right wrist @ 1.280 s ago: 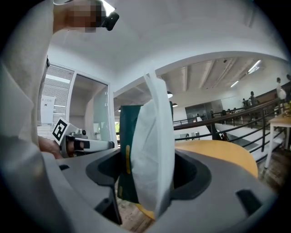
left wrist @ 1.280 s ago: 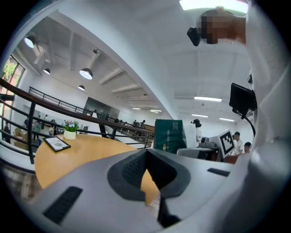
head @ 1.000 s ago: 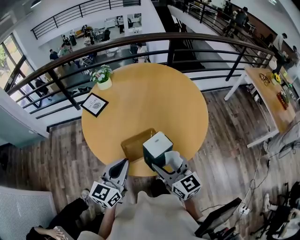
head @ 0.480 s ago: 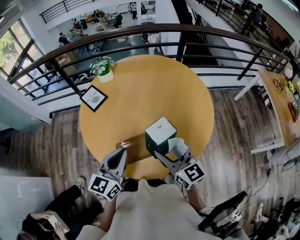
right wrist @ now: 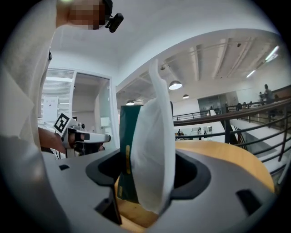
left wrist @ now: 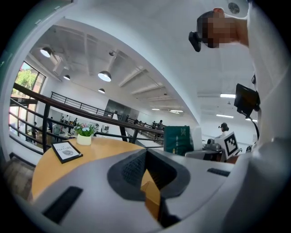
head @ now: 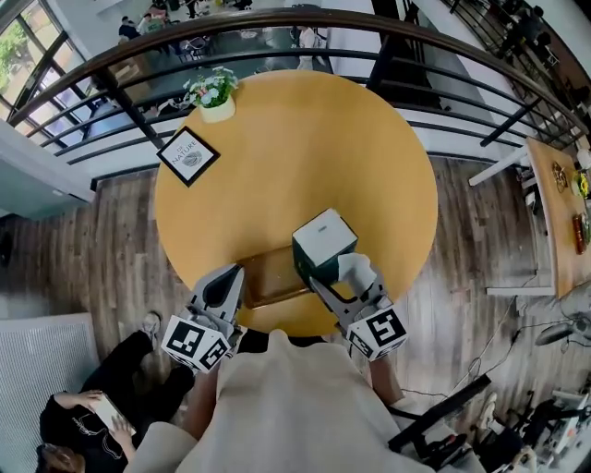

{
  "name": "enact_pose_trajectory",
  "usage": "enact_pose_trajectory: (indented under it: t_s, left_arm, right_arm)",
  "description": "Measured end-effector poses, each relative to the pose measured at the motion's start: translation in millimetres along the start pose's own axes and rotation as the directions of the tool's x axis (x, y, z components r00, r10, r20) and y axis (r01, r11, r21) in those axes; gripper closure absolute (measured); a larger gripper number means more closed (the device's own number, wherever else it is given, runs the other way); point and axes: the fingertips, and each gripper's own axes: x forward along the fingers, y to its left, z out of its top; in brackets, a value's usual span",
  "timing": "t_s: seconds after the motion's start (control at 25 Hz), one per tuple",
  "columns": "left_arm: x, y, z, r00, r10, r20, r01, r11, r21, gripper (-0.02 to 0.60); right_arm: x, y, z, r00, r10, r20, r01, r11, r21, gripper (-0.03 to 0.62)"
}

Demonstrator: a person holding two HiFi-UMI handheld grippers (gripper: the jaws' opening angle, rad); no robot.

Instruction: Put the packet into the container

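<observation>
A green and white packet (head: 323, 242) stands upright between the jaws of my right gripper (head: 327, 273), which is shut on it. It hangs over the right end of the brown wooden container (head: 268, 277), a shallow tray at the near edge of the round table (head: 305, 157). The right gripper view shows the packet (right wrist: 152, 150) filling the gap of my right gripper (right wrist: 145, 182). My left gripper (head: 233, 277) is at the container's left rim. In its own view my left gripper (left wrist: 148, 182) has a tan wooden edge (left wrist: 152, 198) between its jaws, and the packet (left wrist: 177, 140) shows to the right.
A small flower pot (head: 214, 97) and a black-framed card (head: 189, 157) sit at the table's far left. A dark railing (head: 277, 23) curves behind the table. A person (head: 74, 425) sits on the floor at the lower left. Another table (head: 559, 199) stands at the right.
The head view has tilted, so the table sits higher in frame. Both grippers, the packet and the container keep about the same places relative to each other.
</observation>
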Motion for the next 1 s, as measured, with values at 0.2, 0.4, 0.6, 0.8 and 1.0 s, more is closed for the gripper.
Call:
enact_pose_trajectory:
  t_s: [0.2, 0.4, 0.6, 0.8, 1.0]
  left_arm:
    - [-4, 7, -15, 0.999, -0.009, -0.037, 0.007, 0.999, -0.044, 0.577]
    - [-7, 17, -32, 0.998, -0.008, -0.063, 0.002, 0.996, -0.094, 0.577]
    - [-10, 29, -38, 0.998, 0.012, -0.062, -0.02, 0.992, -0.127, 0.577]
    - [-16, 35, -36, 0.999, 0.031, -0.033, -0.036, 0.988, -0.152, 0.577]
    - [-28, 43, -35, 0.997, 0.08, -0.013, -0.081, 0.983, -0.164, 0.577]
  right_arm:
    - [7, 9, -12, 0.998, 0.006, -0.058, -0.005, 1.0, 0.009, 0.281]
    - [18, 17, -33, 0.986, 0.035, -0.161, -0.045, 0.997, -0.057, 0.28]
    - [30, 39, -61, 0.932, 0.089, -0.351, -0.192, 0.944, -0.269, 0.281]
    - [32, 61, -100, 0.807, 0.099, -0.582, -0.466, 0.711, -0.526, 0.281]
    - [33, 72, -131, 0.682, 0.067, -0.728, -0.675, 0.441, -0.592, 0.281]
